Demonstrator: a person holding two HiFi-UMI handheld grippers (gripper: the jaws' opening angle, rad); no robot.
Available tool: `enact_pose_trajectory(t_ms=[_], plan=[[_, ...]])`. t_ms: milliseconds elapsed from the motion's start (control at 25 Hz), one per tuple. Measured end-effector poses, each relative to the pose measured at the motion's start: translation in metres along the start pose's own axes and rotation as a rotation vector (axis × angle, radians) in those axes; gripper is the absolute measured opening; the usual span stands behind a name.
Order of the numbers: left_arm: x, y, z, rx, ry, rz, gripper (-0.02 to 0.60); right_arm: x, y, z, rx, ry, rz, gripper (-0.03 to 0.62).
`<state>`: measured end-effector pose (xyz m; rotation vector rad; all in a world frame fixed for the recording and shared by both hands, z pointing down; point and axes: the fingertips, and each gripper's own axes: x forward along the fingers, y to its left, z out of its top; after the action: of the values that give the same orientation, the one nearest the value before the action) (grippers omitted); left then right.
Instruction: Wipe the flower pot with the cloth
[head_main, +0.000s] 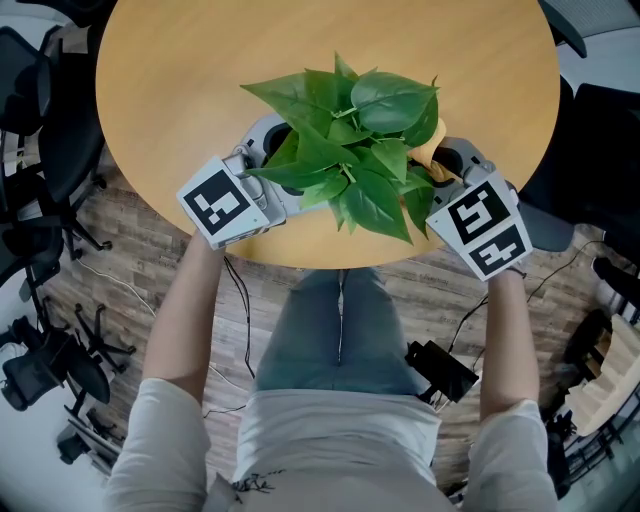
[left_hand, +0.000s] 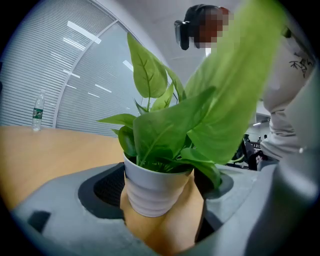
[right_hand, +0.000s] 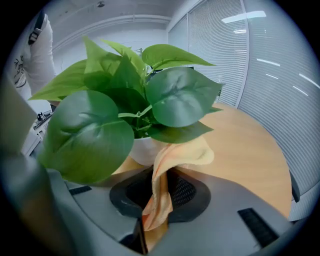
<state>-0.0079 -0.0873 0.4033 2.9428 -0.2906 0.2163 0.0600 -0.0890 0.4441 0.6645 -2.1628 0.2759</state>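
Office space around me, round wooden bench (head_main: 180, 90), black swivel chairs (head_main: 50, 130) on casters beside it, wood-plank floor (head_main: 150, 250), slatted blinds (right_hand: 280, 75) along the walls, water bottle (left_hand: 37, 113) on the bench.

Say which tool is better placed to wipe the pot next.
Right, probably. The right tool is shut on the cloth, whose free end reaches toward the flower pot. The left tool is open, the pot between its jaws, without cloth.
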Motion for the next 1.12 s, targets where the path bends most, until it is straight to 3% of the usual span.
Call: enact_pose_trajectory(t_ms=[200, 560, 1120], plan=[[0.000, 0.001, 0.001, -0.002, 0.002, 0.026, 0.445, 0.005, 0.008, 0.009, -0.064, 0.021, 0.001, 0.057], [0.001, 0.000, -0.002, -0.017, 0.007, 0.105, 0.446, 0.003, 0.019, 0.003, -0.051, 0.022, 0.014, 0.057], [0.013, -0.009, -0.002, -0.053, 0.018, 0.314, 0.445, -0.008, 0.027, -0.009, -0.025, 0.011, 0.011, 0.057]])
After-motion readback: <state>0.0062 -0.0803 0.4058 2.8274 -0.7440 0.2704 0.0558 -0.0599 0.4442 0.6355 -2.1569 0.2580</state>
